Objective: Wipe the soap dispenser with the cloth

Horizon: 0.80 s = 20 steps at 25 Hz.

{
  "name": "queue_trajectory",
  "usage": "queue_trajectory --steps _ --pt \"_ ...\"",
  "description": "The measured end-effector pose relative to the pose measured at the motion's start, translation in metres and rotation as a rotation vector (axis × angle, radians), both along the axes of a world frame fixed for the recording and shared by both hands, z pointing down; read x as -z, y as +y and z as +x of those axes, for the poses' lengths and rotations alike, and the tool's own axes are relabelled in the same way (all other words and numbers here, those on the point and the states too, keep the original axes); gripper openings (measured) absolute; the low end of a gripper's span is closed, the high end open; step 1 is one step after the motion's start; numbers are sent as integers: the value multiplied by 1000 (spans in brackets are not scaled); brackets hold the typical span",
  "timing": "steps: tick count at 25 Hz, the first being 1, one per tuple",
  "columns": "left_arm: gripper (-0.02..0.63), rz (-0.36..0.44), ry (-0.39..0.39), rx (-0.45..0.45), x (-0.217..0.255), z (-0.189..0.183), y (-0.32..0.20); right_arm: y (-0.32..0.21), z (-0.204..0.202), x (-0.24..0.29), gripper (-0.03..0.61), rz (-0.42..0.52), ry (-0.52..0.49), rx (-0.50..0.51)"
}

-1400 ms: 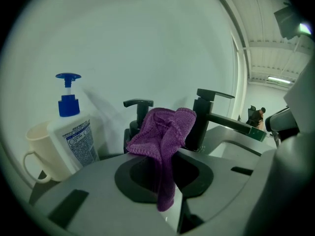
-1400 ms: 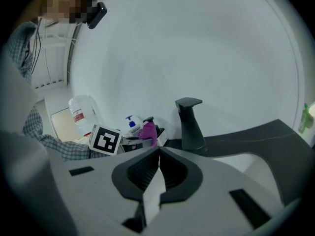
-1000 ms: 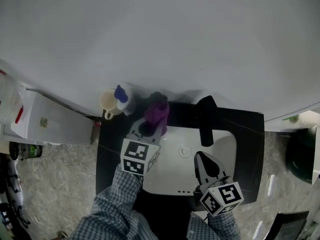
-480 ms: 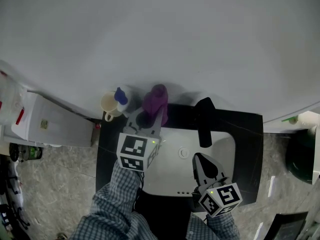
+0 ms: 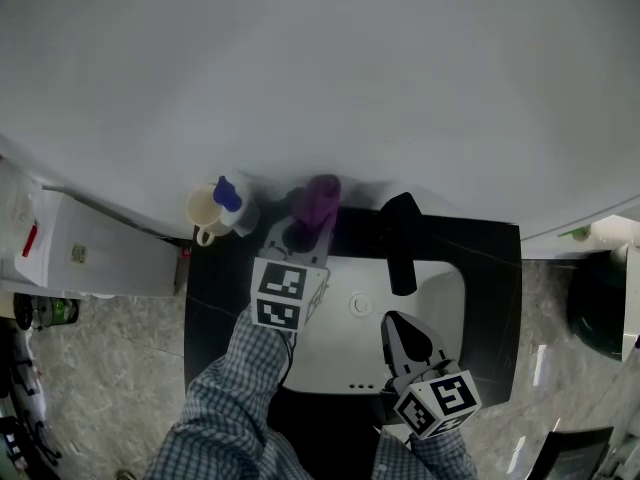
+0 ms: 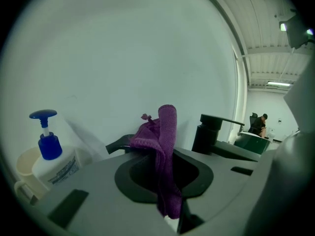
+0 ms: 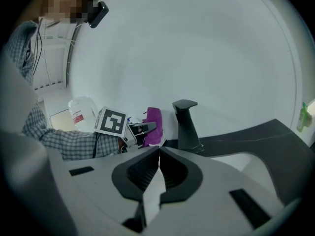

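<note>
My left tongs (image 5: 300,236) are closed on the purple cloth (image 6: 165,146), which hangs long-side vertical near the wall (image 5: 320,68). The soap dispenser (image 6: 49,151) stands upright to its left, apart from it. My right tongs (image 5: 398,326) are closed and empty over the sink (image 5: 445,298).

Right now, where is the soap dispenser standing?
In the head view, the soap dispenser stands against the wall at the back left corner of the counter, beside a cream cup, left of the purple cloth held by the left gripper.
</note>
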<state>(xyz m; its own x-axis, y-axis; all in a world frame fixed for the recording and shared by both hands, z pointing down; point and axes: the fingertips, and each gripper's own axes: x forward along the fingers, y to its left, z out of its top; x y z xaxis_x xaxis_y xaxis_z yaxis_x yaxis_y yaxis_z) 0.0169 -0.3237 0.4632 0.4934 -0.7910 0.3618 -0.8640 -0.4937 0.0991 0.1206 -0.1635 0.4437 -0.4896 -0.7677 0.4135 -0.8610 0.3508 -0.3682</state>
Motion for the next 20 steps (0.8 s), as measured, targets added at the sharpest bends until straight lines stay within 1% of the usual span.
queue_trajectory --steps 7,13,16,20 --pt "60 -16 -19 -29 -20 15 -4 2 2 -8 18 -17 3 -9" --pt "60 -41 -71 -49 -40 26 2 6 4 -13 18 -30 2 -21" --pt "60 -31 -84 -61 -42 27 5 7 3 -13 18 -29 3 -21" --pt "60 -27 -82 -55 -37 19 12 8 3 -11 18 -23 5 -17"
